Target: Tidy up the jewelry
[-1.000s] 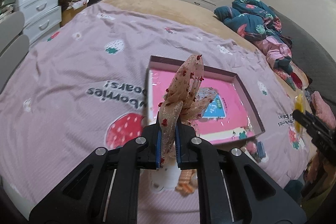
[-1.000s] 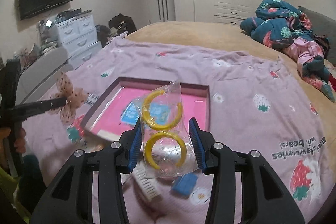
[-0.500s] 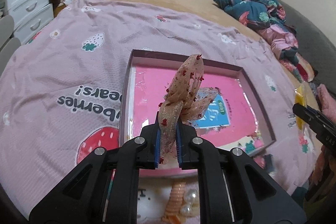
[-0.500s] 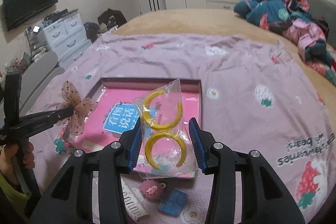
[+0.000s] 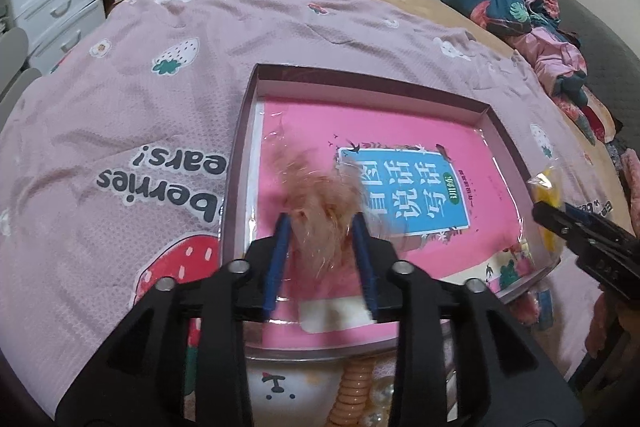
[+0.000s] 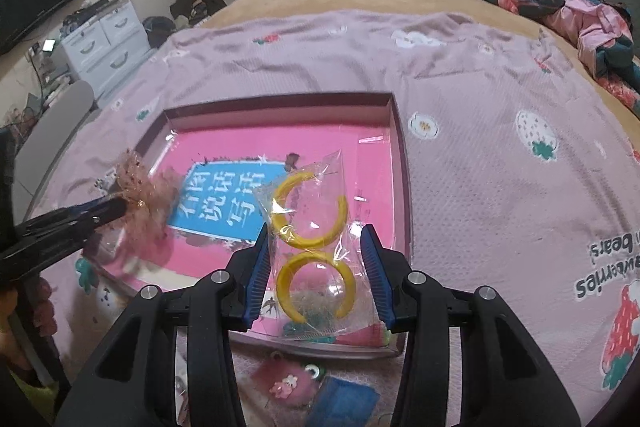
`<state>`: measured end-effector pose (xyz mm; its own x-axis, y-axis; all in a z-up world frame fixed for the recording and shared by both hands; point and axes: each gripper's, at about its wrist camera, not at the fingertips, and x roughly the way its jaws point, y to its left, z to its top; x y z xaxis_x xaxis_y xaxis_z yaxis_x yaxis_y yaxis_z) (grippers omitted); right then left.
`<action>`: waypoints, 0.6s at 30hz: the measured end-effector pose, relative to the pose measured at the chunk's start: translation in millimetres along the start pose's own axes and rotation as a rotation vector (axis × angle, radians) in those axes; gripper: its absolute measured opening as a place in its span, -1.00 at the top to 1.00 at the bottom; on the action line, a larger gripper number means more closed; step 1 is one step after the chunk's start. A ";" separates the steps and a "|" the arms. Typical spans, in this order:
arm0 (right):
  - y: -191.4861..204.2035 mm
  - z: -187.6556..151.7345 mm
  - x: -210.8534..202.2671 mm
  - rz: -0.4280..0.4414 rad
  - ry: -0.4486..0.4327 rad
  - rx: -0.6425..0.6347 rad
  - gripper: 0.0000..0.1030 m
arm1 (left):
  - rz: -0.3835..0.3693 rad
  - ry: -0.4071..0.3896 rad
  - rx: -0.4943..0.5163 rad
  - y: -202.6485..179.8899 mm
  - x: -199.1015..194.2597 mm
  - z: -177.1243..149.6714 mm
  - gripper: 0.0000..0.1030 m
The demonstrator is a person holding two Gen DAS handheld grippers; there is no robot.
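Over the near-left part of the box, the left gripper gapes, the blurred bow loose between its fingers, while the right gripper, also spread, frames the bagged yellow rings without clear contact.

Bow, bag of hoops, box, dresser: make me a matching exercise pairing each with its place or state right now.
Things:
1. bow
2. bag of hoops
3. box
4. dresser

Places or states:
A. lies open on the bedspread, a pink book inside
B. stands on the floor beside the bed, far left
C. blurred, between the spread jaws of the left gripper, over the box
D. clear plastic, between the jaws of the right gripper

Pairs: 1-C, 2-D, 3-A, 4-B
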<state>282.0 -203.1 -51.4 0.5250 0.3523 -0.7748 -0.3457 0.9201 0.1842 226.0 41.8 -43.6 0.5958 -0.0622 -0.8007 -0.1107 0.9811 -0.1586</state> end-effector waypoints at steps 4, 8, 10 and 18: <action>-1.7 -2.8 11.7 -0.008 0.022 0.014 0.14 | 0.012 -0.003 0.001 4.2 -6.5 -3.1 0.23; -2.8 -5.4 9.2 -0.007 0.013 0.033 -0.36 | 0.021 -0.022 -0.005 7.8 -18.3 -4.9 -0.02; -1.7 -7.0 1.8 -0.013 -0.005 0.029 -0.42 | 0.026 -0.031 -0.008 10.0 -25.0 -6.1 -0.09; 6.0 -10.4 -59.8 -0.021 -0.152 0.019 -0.71 | 0.033 -0.076 -0.039 17.4 -58.0 -6.5 -0.49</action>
<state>240.5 -220.4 -10.3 0.6442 0.3538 -0.6781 -0.3194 0.9300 0.1818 184.3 61.2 -3.7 0.6500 -0.0148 -0.7598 -0.1613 0.9743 -0.1570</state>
